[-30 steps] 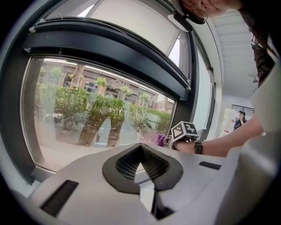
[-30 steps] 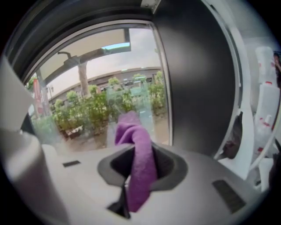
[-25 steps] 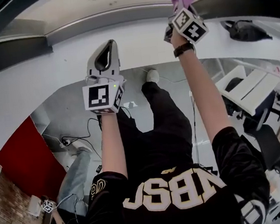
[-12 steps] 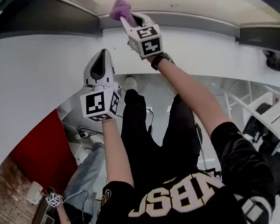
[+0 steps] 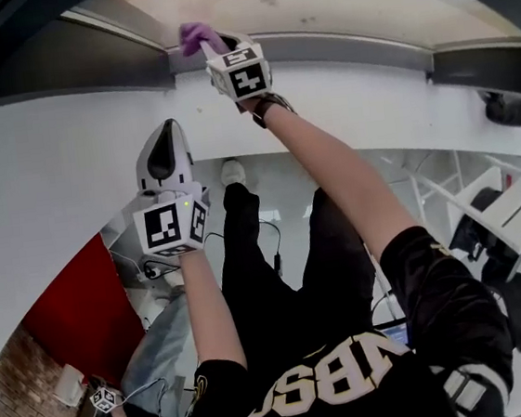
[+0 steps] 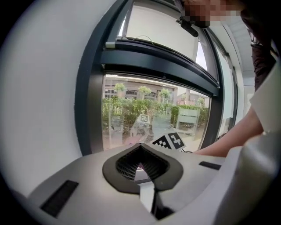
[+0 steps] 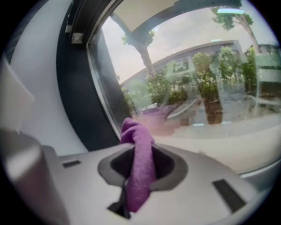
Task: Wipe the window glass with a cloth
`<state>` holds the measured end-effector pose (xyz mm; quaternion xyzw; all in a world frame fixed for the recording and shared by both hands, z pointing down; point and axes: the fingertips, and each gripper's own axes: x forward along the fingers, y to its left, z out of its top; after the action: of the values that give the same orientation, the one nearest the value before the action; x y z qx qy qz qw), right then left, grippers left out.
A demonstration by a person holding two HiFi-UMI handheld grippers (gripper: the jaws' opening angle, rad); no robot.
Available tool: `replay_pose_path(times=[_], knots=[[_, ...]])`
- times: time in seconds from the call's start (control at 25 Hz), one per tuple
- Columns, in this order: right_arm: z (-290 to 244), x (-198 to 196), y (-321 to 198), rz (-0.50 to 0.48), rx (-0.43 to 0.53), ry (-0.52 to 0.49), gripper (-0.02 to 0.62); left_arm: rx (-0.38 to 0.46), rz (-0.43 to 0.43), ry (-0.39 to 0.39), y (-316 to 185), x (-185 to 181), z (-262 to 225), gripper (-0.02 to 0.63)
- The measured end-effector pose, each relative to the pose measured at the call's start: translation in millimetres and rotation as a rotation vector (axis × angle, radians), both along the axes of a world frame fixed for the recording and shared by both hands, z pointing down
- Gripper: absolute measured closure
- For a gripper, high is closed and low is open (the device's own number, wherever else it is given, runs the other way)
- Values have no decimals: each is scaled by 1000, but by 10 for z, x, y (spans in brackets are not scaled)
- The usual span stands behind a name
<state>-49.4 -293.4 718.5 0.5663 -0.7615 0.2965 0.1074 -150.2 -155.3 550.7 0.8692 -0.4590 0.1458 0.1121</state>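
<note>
A: Where is the cloth?

B: The purple cloth (image 7: 139, 165) is pinched in the right gripper (image 5: 212, 49). The jaws are clamped on its middle, and a folded lump sticks out past their tips.

A: Is it on the window glass?

B: The lump is right at the window glass (image 7: 206, 83), low in the corner of the pane, next to the dark frame (image 7: 81, 101). A pinkish reflection of it shows in the pane just beside it. I can't tell whether cloth and glass actually touch.

A: And seen from the head view?

B: There the cloth is near the top edge, where the grey strip of the frame meets the pane. The right arm reaches far out, with a watch (image 5: 266, 109) on the wrist and the marker cube (image 5: 238, 73) just behind the jaws.

A: What about the other one?

B: The left gripper (image 5: 168, 137) hangs lower, well apart from the pane, in front of the white wall (image 5: 39, 153). Its jaws are together with nothing between them.

A: What does it face?

B: The same window, with a hedge (image 6: 131, 107) outside, and the right arm coming in from the side.

A: Anything else around?

B: The person's black shirt (image 5: 349, 333) with pale letters, and a red panel (image 5: 62, 310) down at the left.
</note>
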Motion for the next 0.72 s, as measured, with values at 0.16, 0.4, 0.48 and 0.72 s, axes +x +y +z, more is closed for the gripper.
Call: replay_pose_path(times=[0.16,0.4,0.48,0.72], knots=[[54,1354,485,158,-17,36,515,-29,89,51,239,763,134,592],[29,3144,1299,324,-12,141,515,-71,196,120,677,1964,384,592],[6,3789,1577,428,-17,133,515,-76,220,142,787,2324,435,592],[18,5372,2336,759,-63,43,515,-77,259,186,983,3069,503,592]])
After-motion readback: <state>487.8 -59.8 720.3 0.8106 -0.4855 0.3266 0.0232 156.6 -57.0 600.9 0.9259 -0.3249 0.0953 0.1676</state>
